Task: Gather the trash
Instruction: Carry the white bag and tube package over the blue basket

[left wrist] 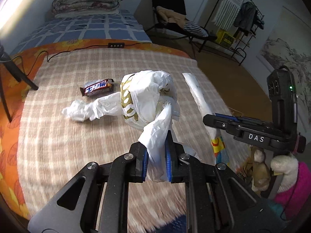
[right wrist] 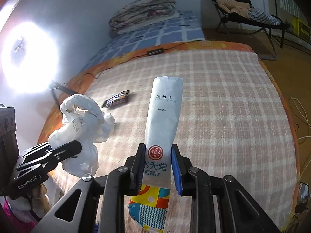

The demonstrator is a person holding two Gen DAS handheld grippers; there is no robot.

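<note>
My left gripper (left wrist: 156, 155) is shut on the twisted handle of a white plastic bag (left wrist: 149, 95) with gold print, which hangs lifted above the checked blanket (left wrist: 77, 136). The same bag (right wrist: 81, 124) and left gripper (right wrist: 64, 149) show at the left of the right wrist view. My right gripper (right wrist: 157, 167) is shut on a long white wet-wipe packet (right wrist: 165, 116) with a red logo and a coloured end, held upright. That packet (left wrist: 200, 101) and the right gripper (left wrist: 219, 120) appear at the right of the left wrist view. A dark snack wrapper (left wrist: 97, 89) lies flat on the blanket beyond the bag.
Black cable and a switch box (left wrist: 116, 45) cross the bed's far edge. A folded quilt (left wrist: 87, 0) sits on the blue sheet. Folding chair (left wrist: 175, 19) and clothes rack (left wrist: 243, 19) stand on the floor at right. A tripod leg (left wrist: 19, 73) rests at left.
</note>
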